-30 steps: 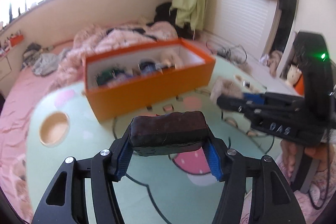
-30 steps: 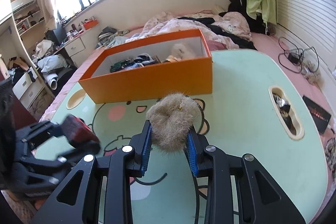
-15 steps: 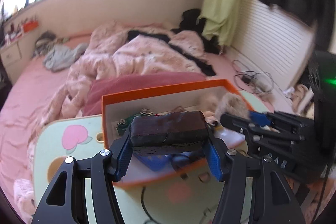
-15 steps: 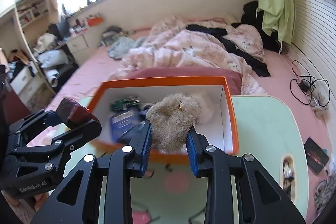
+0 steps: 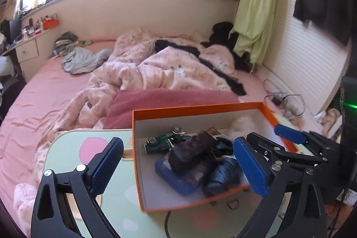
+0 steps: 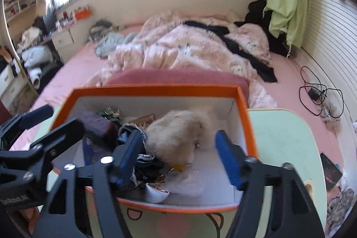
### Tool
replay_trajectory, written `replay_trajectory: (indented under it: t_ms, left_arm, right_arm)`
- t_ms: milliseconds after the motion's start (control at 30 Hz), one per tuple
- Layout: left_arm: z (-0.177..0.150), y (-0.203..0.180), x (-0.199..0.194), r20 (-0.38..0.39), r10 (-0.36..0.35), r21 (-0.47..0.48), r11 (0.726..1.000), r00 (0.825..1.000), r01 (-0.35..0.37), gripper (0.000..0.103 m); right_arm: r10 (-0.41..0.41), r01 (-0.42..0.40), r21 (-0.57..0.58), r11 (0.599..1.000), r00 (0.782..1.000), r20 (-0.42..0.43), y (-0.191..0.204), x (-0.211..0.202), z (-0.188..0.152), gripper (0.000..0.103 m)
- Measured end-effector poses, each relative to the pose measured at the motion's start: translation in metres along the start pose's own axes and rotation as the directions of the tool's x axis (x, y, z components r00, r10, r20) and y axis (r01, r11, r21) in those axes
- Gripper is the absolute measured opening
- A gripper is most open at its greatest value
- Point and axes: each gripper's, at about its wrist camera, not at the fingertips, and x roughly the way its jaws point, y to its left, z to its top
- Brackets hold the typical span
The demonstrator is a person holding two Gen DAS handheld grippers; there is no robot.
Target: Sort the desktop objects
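Release is under way over the orange box on the pale green table: the jaws of the left hand-held gripper are opening and stand wide apart, and the dark brown block is seen between them but clear of the blue pads, blurred, lying or landing on the blue case among a green toy car and a dark bundle in the left part of the box. In the right wrist view the jaws of the right hand-held gripper are likewise opening, and the beige fluffy ball is seen between the pads without being pressed, resting in the right part of the box near its far wall. Several risks are judged from this. The block may slide off the sloping case and wedge against the car, since it sits on a heap rather than on the box floor. The fluffy ball may catch on a pad if the right hand-held gripper is drawn back before the jaws are clear of the fur, and may be dragged out over the rim. The two hand-held grippers hang close together over one box, so a careless withdrawal may knock them together or tip the box's near wall.
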Motion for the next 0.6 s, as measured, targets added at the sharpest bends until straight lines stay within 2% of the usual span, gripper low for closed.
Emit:
replay_trajectory:
  t_ms: [100, 200, 300, 400, 500, 600]
  left_arm:
    - [-0.011, -0.006, -0.021, -0.016, -0.016, 0.021, 1.000, 1.000, 0.017, 0.103]
    - [-0.032, -0.016, -0.032, -0.083, -0.011, 0.080, 0.997, 0.996, 0.018, 0.103]
    - [-0.058, -0.019, -0.039, -0.156, -0.002, 0.058, 0.998, 0.988, 0.011, 0.103]
    - [-0.089, -0.023, -0.043, -0.203, 0.016, 0.022, 1.000, 0.979, -0.012, 0.103]
    - [-0.110, -0.024, -0.044, -0.216, 0.037, 0.008, 0.999, 0.976, -0.036, 0.103]
    - [-0.130, -0.019, -0.041, -0.244, 0.070, -0.028, 0.996, 0.967, -0.079, 0.103]
  right_arm:
    - [0.047, -0.047, 0.005, 0.999, 0.999, 0.004, 0.002, -0.020, -0.004, 0.071]
    - [0.096, -0.096, 0.006, 0.995, 0.994, -0.043, 0.006, -0.038, -0.020, 0.071]
    - [0.091, -0.091, 0.002, 0.996, 0.989, -0.115, 0.009, -0.050, -0.046, 0.071]
    - [0.074, -0.074, 0.003, 0.997, 0.986, -0.149, 0.009, -0.054, -0.072, 0.071]
    - [0.034, -0.036, -0.008, 0.999, 0.983, -0.179, 0.011, -0.052, -0.097, 0.071]
    - [0.033, -0.031, 0.012, 0.999, 0.975, -0.220, 0.010, -0.048, -0.111, 0.071]
